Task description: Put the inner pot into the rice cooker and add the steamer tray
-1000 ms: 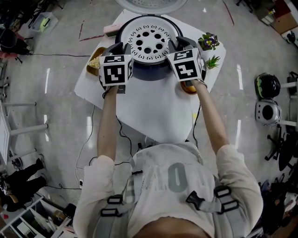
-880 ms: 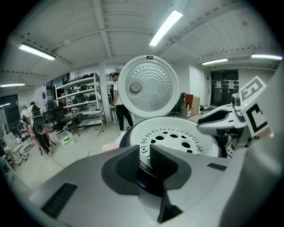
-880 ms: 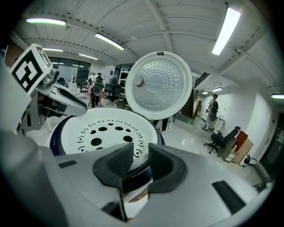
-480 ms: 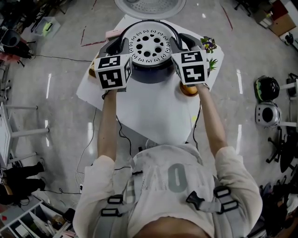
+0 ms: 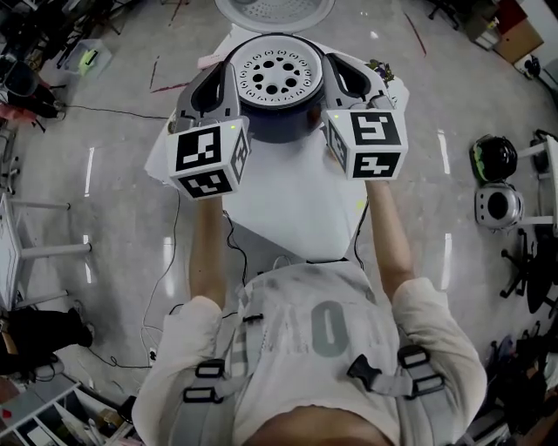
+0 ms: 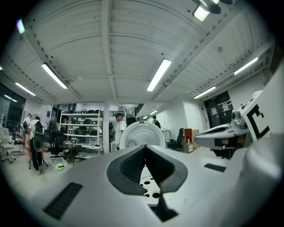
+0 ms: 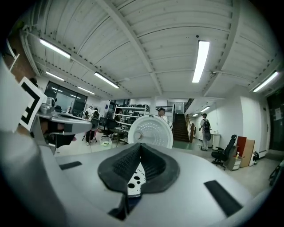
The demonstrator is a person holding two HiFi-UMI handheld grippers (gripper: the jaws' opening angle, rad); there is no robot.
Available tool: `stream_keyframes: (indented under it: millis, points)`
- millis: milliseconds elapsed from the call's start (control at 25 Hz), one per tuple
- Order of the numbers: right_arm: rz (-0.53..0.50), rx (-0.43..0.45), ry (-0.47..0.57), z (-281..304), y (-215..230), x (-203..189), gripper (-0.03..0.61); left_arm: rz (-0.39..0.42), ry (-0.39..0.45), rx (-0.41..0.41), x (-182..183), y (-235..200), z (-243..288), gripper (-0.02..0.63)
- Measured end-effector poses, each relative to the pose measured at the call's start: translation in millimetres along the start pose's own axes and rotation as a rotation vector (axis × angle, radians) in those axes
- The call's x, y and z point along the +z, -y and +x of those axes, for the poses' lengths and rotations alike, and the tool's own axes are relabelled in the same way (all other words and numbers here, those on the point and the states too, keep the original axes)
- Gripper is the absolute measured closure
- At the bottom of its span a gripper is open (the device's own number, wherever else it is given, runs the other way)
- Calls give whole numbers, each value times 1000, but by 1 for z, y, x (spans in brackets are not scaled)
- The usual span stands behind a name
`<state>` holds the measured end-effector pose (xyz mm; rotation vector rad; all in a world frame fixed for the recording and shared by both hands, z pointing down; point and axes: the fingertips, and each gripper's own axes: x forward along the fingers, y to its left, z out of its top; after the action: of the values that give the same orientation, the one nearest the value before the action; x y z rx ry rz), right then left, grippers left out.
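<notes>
The tray (image 5: 275,74) lies flat in the mouth of the cooker (image 5: 281,129) at the far end of the table (image 5: 292,205), between my two grippers. My left gripper (image 5: 215,80) hangs just left of it and my right gripper (image 5: 343,74) just right of it. From the head view I cannot tell whether either touches the cooker.

Both pairs of jaws have just been closing. Now the pads meet, clenched on nothing. In each gripper view only a sliver of the holed tray shows, low down through the gap under the closed pads.

The tray covers the cooker's inside, so I cannot make out the pot. The open lid (image 5: 275,10) stands on the far side, cut off by the head view's top edge. The gripper bodies hide the cooker's flanks, and the right one hides part of a plant (image 5: 384,71).
</notes>
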<state>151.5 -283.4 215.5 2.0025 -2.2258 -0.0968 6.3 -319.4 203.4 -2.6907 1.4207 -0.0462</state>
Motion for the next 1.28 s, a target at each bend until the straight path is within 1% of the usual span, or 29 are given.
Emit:
stream_keyframes:
  millis: [120,200,320,400,480,560,600,720,920,1120,1280]
  points:
    - [-21,-3,21,-26,-16,-1,569,-33,46,3,5,14,-28,594]
    - [-2,3,28,-42,-29,-7,569,-43,45,4,-1,22,-45,594]
    - [27,17,3,-66,-56,-28,569,-57,7,11,-23,33,-67,594]
    - [26,23,-17,-80,-72,-47,569,-103,-32,26,-44,36,-84,594]
    - [85,63,-38,-91,-90,-66,569,-150,-69,46,-66,35,-101,594]
    - [166,114,-56,-101,-103,-82,569,-156,-98,54,-85,35,-114,594]
    - [182,128,-67,-105,-107,-88,571,-147,-111,57,-93,35,-117,594]
    - [184,126,-102,-110,-109,-103,571,-136,-139,68,-108,33,-121,594]
    - [190,131,-107,-105,-102,-105,571,-128,-149,71,-112,29,-116,594]
    - [179,131,-124,-99,-95,-112,571,-146,-167,93,-122,20,-107,594]
    - [182,118,-154,-98,-87,-123,571,-154,-186,93,-131,22,-99,594]
